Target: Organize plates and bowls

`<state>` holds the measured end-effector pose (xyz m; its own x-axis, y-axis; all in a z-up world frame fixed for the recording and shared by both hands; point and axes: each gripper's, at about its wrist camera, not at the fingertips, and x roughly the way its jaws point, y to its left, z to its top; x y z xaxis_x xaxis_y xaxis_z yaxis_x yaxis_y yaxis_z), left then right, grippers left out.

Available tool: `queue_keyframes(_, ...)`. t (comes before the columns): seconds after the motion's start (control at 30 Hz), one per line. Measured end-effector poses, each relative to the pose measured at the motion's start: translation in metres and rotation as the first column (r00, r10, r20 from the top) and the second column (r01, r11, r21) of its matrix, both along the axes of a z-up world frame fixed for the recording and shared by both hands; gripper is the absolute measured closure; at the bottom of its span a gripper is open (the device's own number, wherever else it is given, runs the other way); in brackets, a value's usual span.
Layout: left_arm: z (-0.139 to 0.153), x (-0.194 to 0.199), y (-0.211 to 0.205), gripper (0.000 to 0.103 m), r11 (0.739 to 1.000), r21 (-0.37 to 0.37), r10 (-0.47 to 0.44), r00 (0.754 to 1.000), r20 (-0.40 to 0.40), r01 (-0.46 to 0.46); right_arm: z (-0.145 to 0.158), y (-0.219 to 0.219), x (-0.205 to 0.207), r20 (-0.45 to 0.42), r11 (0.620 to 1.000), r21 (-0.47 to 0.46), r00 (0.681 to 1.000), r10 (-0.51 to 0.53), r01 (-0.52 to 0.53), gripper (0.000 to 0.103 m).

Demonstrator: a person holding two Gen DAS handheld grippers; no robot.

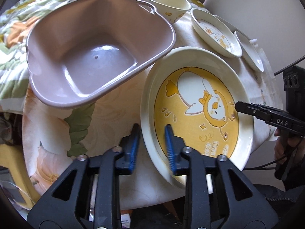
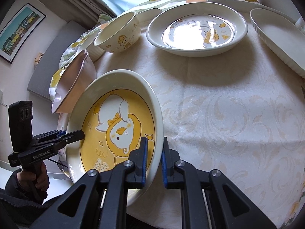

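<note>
Both the left hand-held gripper (image 1: 152,145) and right hand-held gripper (image 2: 154,160) pinch the yellow duck plate (image 1: 198,114) at the surface's near edge; mauve basin (image 1: 95,53) empty, other dishes unsorted.

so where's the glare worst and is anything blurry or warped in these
Right wrist view: window glare washes out the print in the far duck plate, and the table edge bows from the fisheye lens. Left wrist view: softer highlights on the mauve tub, whose far rim looks slightly soft; the yellow plate is sharp in both views.
</note>
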<state>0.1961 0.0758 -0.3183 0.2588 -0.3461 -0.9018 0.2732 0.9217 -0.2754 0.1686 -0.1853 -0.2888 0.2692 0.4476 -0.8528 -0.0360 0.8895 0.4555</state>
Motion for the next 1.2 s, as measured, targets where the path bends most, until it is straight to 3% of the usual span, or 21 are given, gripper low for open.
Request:
queue_keyframes(0.03, 0.002, -0.001, -0.002, 0.053, 1.0, 0.01, 0.001, 1.0, 0.015, -0.001, 0.0, 0.0, 0.0, -0.004, 1.0, 0.001, 1.0, -0.006, 0.006, 0.091)
queue_keyframes(0.07, 0.004, -0.002, -0.002, 0.033, 1.0, 0.016, 0.004, 0.999, 0.034, -0.004, 0.0, 0.0, 0.0, -0.005, 1.0, -0.004, 1.0, -0.008, 0.008, 0.09)
queue_keyframes(0.1, 0.006, -0.003, -0.002, 0.025, 1.0, 0.019, 0.005, 0.998, 0.055, -0.006, 0.001, 0.001, 0.0, -0.004, 1.0, -0.011, 1.0, -0.006, 0.006, 0.089)
queue_keyframes(0.17, 0.01, -0.005, -0.003, 0.025, 1.0, 0.015, 0.001, 0.997, 0.072, -0.002, 0.002, 0.006, -0.001, -0.003, 0.999, -0.034, 1.0, 0.002, -0.002, 0.078)
queue_keyframes(0.47, 0.026, -0.032, -0.002, 0.025, 0.995, 0.076, 0.054, 0.994, 0.093, -0.061, 0.03, -0.009, -0.02, 0.054, 0.997, -0.062, 0.997, -0.046, 0.049, 0.077)
queue_keyframes(0.63, 0.07, -0.054, -0.025, 0.025, 0.991, 0.106, 0.056, 0.979, 0.195, -0.077, 0.069, -0.044, -0.044, 0.137, 0.993, -0.065, 0.987, -0.087, 0.097, 0.077)
queue_keyframes(0.83, 0.136, -0.059, -0.091, 0.025, 1.0, 0.016, -0.019, 0.952, 0.304, 0.015, 0.132, -0.104, -0.068, 0.254, 0.983, -0.104, 0.96, -0.12, 0.15, 0.076)
queue_keyframes(0.9, 0.158, -0.054, -0.123, 0.021, 0.998, -0.001, -0.059, 0.938, 0.341, 0.064, 0.15, -0.124, -0.072, 0.287, 0.979, -0.11, 0.949, -0.134, 0.171, 0.059)
queue_keyframes(0.93, 0.167, -0.051, -0.137, 0.015, 0.997, -0.007, -0.071, 0.93, 0.36, 0.079, 0.157, -0.134, -0.074, 0.299, 0.978, -0.105, 0.944, -0.14, 0.179, 0.03)
queue_keyframes(0.97, 0.175, -0.047, -0.154, 0.0, 0.996, -0.009, -0.079, 0.92, 0.384, 0.089, 0.164, -0.144, -0.074, 0.311, 0.979, -0.096, 0.94, -0.143, 0.18, 0.005)
queue_keyframes(1.0, 0.181, -0.041, -0.17, 0.0, 0.995, -0.007, -0.087, 0.908, 0.411, 0.098, 0.17, -0.153, -0.074, 0.327, 0.979, -0.091, 0.934, -0.144, 0.183, 0.0)
queue_keyframes(1.2, 0.191, 0.004, -0.247, 0.0, 0.975, 0.038, -0.216, 0.892, 0.397, 0.219, 0.187, -0.188, -0.065, 0.352, 0.969, -0.126, 0.923, -0.156, 0.212, 0.0)
